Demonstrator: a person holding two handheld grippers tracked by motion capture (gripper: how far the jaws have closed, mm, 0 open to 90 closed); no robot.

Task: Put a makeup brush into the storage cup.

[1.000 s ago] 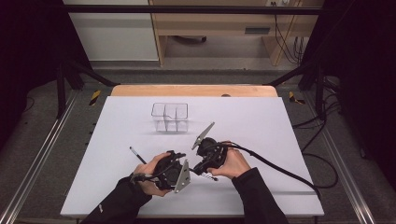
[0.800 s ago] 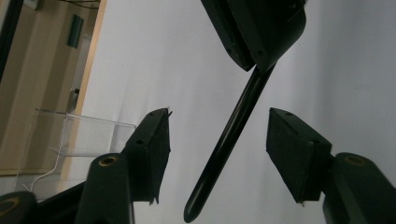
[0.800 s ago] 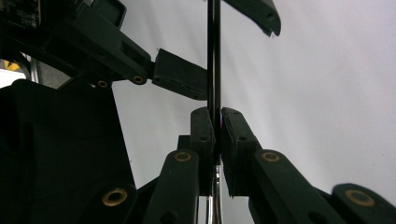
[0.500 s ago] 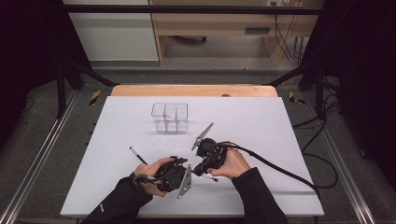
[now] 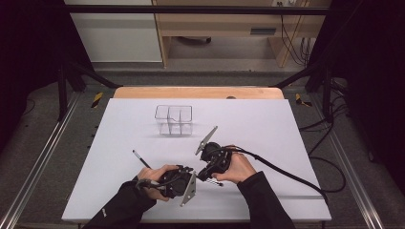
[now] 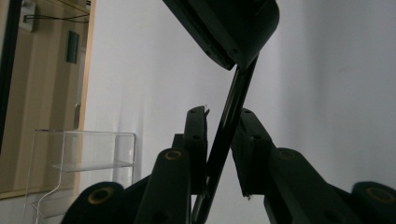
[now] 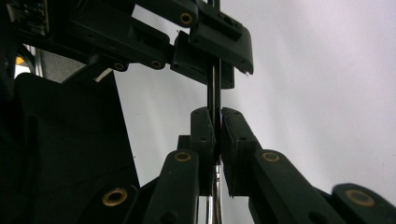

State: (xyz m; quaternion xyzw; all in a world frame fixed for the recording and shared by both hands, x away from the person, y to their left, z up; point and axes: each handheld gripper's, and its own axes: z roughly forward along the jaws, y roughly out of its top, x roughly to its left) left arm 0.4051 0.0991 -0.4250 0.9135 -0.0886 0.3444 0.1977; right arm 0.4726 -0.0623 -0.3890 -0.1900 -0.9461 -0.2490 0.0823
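A thin dark pen (image 6: 227,126) runs up between my left gripper's (image 6: 220,114) jaws, which have just been closing and now press on it. In the right gripper view the same pen (image 7: 214,91) stands upright, and my right gripper (image 7: 215,113) is shut on it, with the left gripper's jaws clamped on it just above. From the high view both grippers meet at the table's front middle, left gripper (image 5: 192,172) and right gripper (image 5: 203,175) tip to tip, the pen's end (image 5: 216,182) poking out below. A second pen (image 5: 141,160) lies on the white sheet to the left.
A clear acrylic organiser (image 5: 174,119) with compartments stands on the white table sheet (image 5: 267,129) behind the hands, also visible as an organiser (image 6: 84,168) at the left. The right gripper's black cable (image 5: 286,174) trails off to the right. A wooden shelf unit stands beyond the table.
The left gripper's jaws have closed in onto the pen that the right gripper holds. Both hands have kept their places.
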